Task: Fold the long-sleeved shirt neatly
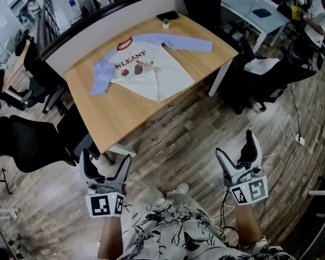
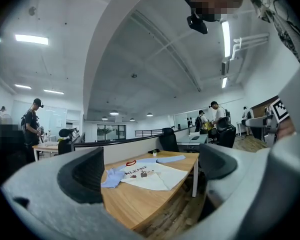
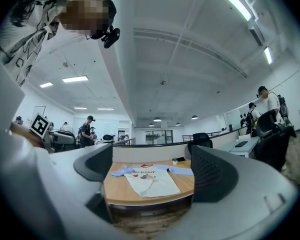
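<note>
Unfolded white, blue-sleeved shirt [image 1: 146,69] on desk [image 1: 124,118]

Left gripper [image 1: 105,162]: jaws wide apart, nothing between them, pointing level and forward.
Right gripper [image 1: 236,148]: jaws wide apart, nothing between them, pointing level and forward.
Left forearm [image 1: 109,236]: bare, reaching forward, low at the head view's left.
Right forearm [image 1: 248,223]: bare, reaching forward, low at the right.
Spacing: grippers side by side, well apart, either side of the torso [image 1: 173,232].

Head view down; gripper views level, sharing table [image 1: 124,121].
</note>
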The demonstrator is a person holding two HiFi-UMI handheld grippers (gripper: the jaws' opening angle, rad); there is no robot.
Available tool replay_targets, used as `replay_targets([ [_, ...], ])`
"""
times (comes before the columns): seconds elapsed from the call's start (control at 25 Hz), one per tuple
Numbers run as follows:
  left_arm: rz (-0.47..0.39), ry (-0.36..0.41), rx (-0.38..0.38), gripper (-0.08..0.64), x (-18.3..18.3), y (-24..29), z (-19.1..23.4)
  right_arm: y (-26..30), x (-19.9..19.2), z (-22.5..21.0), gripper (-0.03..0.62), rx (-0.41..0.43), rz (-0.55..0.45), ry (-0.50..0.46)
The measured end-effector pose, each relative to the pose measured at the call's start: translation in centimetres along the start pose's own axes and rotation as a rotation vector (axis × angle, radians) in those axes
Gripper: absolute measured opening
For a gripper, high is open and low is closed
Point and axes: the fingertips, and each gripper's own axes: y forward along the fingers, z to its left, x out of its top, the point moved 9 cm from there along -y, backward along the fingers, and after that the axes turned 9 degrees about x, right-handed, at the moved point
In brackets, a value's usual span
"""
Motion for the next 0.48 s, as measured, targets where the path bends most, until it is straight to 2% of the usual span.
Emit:
replay_targets([
  [0.28, 0.029, 0.007, 0.017, 0.586, -1.1, 3.9, -0.2, 2.7, -1.7, -3.1, 0.483, 0.0, 0.021, 0.03],
  [0.48, 0.02, -0.013, 0.025, 0.586, -2.3, 9.1, 0.8, 6.6, -2.1, -5.8, 0.483, -0.018, 0.021, 0.008],
])
